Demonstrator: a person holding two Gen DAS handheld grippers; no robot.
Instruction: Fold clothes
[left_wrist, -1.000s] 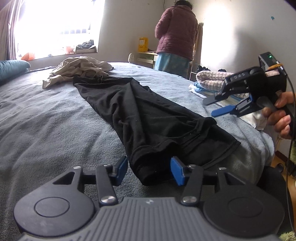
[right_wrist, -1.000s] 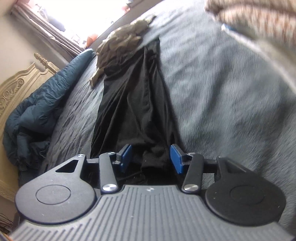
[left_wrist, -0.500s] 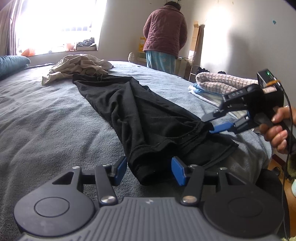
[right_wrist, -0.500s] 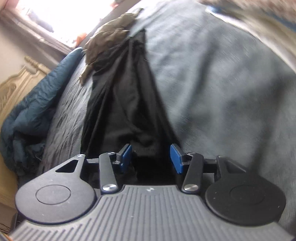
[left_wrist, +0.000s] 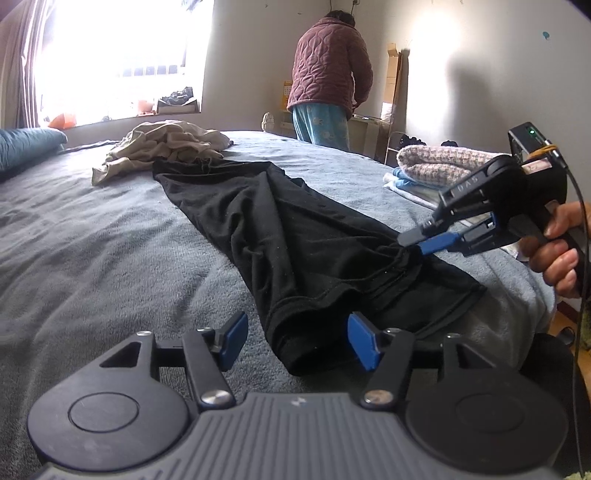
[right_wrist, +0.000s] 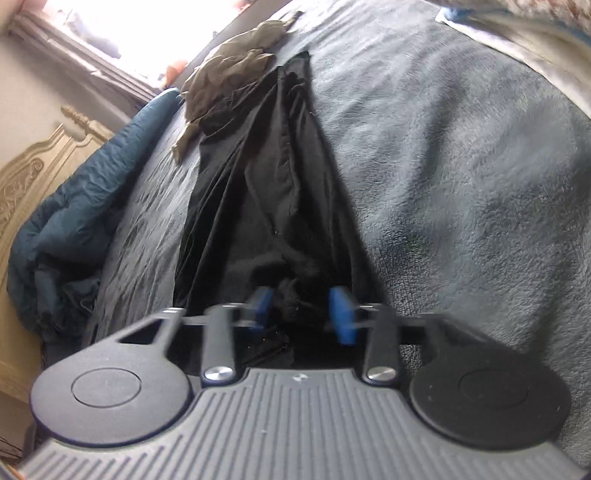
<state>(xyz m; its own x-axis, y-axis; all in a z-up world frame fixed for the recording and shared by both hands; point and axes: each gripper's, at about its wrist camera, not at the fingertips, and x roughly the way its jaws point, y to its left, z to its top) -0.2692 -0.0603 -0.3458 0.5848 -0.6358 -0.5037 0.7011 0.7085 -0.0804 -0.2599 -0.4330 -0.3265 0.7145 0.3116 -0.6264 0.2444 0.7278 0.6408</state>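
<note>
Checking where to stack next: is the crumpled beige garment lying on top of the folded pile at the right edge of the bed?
No, the crumpled beige garment lies at the far end of the black garment, apart from the folded pile.

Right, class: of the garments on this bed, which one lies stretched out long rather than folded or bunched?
The black garment: it runs lengthwise down the bed, while the beige clothes are bunched and the pink knit is folded.

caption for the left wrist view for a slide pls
Right gripper closing on a bunched fold of the black garment on the grey bed; left gripper opening around its near end.
</note>
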